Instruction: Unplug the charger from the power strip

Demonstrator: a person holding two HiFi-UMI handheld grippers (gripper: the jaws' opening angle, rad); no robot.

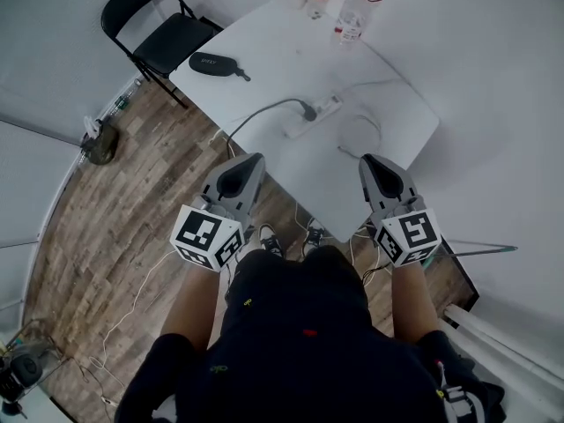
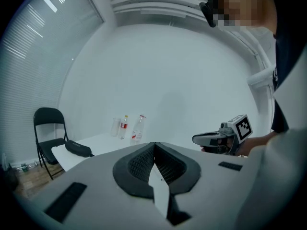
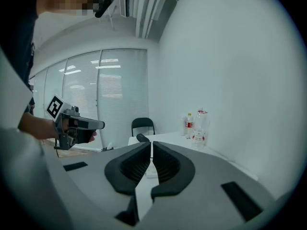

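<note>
Approach stage, I'd say, nothing touched yet. The white table [image 1: 264,55] sits ahead with a black folding chair [image 1: 154,20] at its far left corner. The person is standing at the near corner with both grippers held out in front at about the same height.

Left gripper [image 1: 250,162] is clenched with nothing in it; in its own view the pads meet at the tip. Right gripper [image 1: 375,162] is the same, jaws pressed together and empty. Both hover around the table's near edge, well short of the work.

The power strip [image 1: 319,113] lies mid-table, and the dark plug on it looks like the charger [image 1: 308,110], seated in the strip with a gray cord running off the left edge. A thin white cable loops just to the right, but I can't tell what it belongs to. Bottles [image 1: 351,20] and a black case [image 1: 211,63] are at the far end, out of the way.

Next move, my guess:
- Reach both grippers forward to the strip.
- Open the jaws on the way in.
- Pin the strip with one gripper.
- Close the other on the plug body, not the cord.
- Pull straight out so the strip doesn't slide or lift.
</note>
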